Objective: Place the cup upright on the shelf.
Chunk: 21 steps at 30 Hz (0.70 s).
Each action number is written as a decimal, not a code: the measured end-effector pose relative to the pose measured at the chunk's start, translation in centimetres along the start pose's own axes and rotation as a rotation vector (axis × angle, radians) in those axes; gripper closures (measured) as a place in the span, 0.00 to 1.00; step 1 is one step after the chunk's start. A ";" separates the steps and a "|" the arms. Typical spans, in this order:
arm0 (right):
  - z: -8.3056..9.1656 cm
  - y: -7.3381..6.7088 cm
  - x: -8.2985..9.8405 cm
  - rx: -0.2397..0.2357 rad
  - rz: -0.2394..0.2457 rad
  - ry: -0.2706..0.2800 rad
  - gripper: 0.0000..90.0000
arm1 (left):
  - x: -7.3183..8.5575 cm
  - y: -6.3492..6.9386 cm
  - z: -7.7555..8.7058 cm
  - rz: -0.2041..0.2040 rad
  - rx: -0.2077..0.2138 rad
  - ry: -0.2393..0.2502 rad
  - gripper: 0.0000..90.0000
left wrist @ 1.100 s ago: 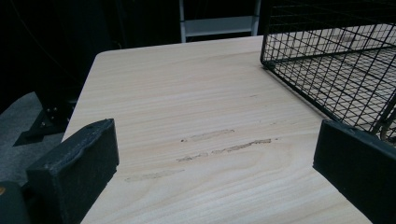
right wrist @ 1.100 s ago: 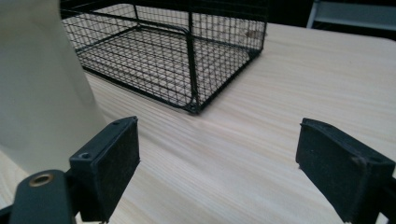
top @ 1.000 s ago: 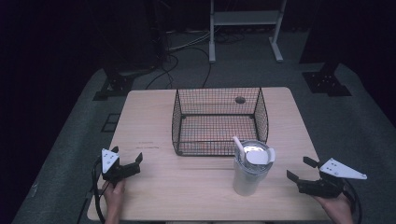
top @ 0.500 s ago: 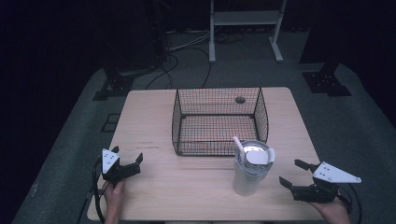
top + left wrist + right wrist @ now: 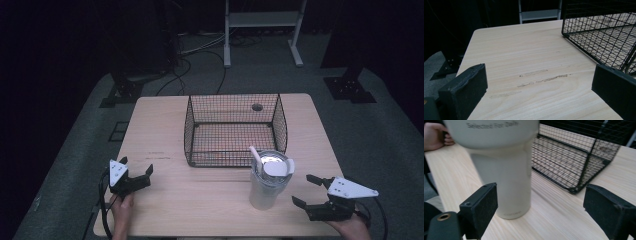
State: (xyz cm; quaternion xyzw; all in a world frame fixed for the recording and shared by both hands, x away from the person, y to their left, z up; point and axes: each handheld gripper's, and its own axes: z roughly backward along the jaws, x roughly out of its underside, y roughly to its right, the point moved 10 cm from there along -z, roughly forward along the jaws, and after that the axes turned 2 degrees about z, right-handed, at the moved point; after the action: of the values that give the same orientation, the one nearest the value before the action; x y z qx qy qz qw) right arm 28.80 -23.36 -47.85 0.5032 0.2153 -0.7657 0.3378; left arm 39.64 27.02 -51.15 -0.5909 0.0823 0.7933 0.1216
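A white tumbler (image 5: 269,182) with a lid and straw stands upright on the wooden table (image 5: 160,125), just in front of the black wire basket (image 5: 235,130). My right gripper (image 5: 302,190) is open at the table's front right, a short way right of the tumbler and pointing at it. In the right gripper view the tumbler (image 5: 504,170) stands close ahead, left of centre and beyond the open jaws of that gripper (image 5: 544,195). My left gripper (image 5: 136,166) rests open near the front left; nothing lies between its jaws (image 5: 540,75).
The basket (image 5: 604,37) looks empty and sits in the middle of the table, with its near corner (image 5: 574,187) right of the tumbler. Faint scuff marks (image 5: 536,77) streak the wood ahead of the left gripper. Dark floor, cables and stand legs surround the table.
My right gripper has shifted left toward the tumbler and slightly nearer the table's front edge. The left gripper, tumbler and basket have not moved.
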 end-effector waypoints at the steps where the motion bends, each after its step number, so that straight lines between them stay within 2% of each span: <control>1: -0.2 -0.5 -0.2 -0.018 0.008 0.000 0.13 | 0.0 0.0 0.0 0.002 0.001 0.002 0.00; 3: -0.3 -0.7 -0.2 -0.027 0.012 0.002 0.13 | 0.0 0.0 0.0 0.000 0.001 0.001 0.00; 5: -0.6 -1.6 -0.4 -0.062 0.020 0.004 0.13 | 0.0 0.1 0.0 0.000 0.002 0.001 0.00; 8: -1.0 -2.3 -0.5 -0.080 0.021 0.006 0.13 | 0.0 0.1 0.0 -0.001 0.002 0.002 0.00; 11: -1.6 -3.2 -0.9 -0.119 0.018 0.027 0.12 | 0.0 0.0 0.0 0.001 0.001 0.000 0.00; 14: -2.3 -3.6 -1.1 -0.113 0.039 0.017 0.12 | 0.0 0.0 0.0 0.001 0.001 0.002 0.00; 21: -3.7 -4.2 -1.5 -0.123 0.050 0.011 0.11 | 0.0 0.0 0.0 0.003 0.001 0.002 0.00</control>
State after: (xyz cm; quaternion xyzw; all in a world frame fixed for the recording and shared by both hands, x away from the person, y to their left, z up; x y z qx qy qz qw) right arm 28.38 -17.58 -47.96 0.4910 0.2513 -0.7395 0.3859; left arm 39.61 27.03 -51.14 -0.5915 0.0838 0.7928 0.1208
